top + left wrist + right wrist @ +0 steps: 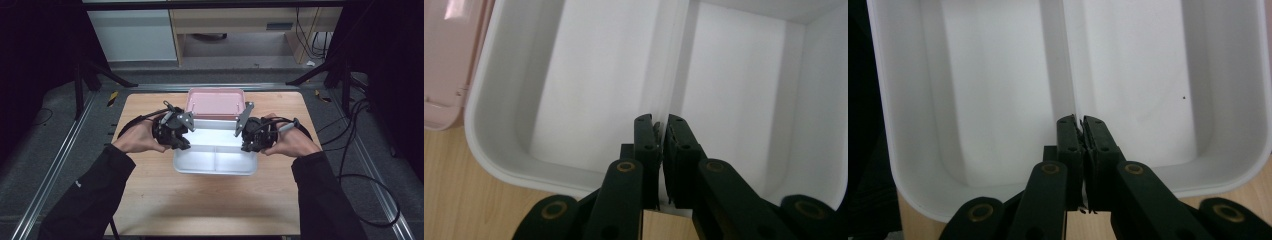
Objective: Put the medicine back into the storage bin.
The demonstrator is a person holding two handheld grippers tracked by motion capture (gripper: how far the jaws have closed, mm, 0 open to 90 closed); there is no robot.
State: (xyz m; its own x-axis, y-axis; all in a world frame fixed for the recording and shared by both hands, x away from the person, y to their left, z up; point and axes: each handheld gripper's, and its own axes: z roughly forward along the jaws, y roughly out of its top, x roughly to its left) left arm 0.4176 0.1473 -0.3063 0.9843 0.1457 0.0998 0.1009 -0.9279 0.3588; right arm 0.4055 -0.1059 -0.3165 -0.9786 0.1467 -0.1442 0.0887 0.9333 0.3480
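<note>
White two-compartment box (216,159), lying at the centre of the wooden table (150,200), with both grippers poised over its short ends. Nearest the viewer is the box's front wall; the left gripper (186,145) hovers above the box's left rim and the right gripper (245,147) above its right rim, each with jaws pressed together and nothing between them. In the left gripper view the closed fingertips (659,125) line up with the central divider (676,65), and the right gripper view shows that gripper (1079,121) aligned on the same ridge from the opposite side. Both compartments of the box are empty, their white floors bare. The box appears to be thin moulded plastic: probably light, fairly stiff, smooth and somewhat slippery, so the rolled rim (489,160) at either short end, or the divider, seems the surest hold. Beyond the box, touching or just behind its far wall, lies the pink lid (215,102), flat on the table.
</note>
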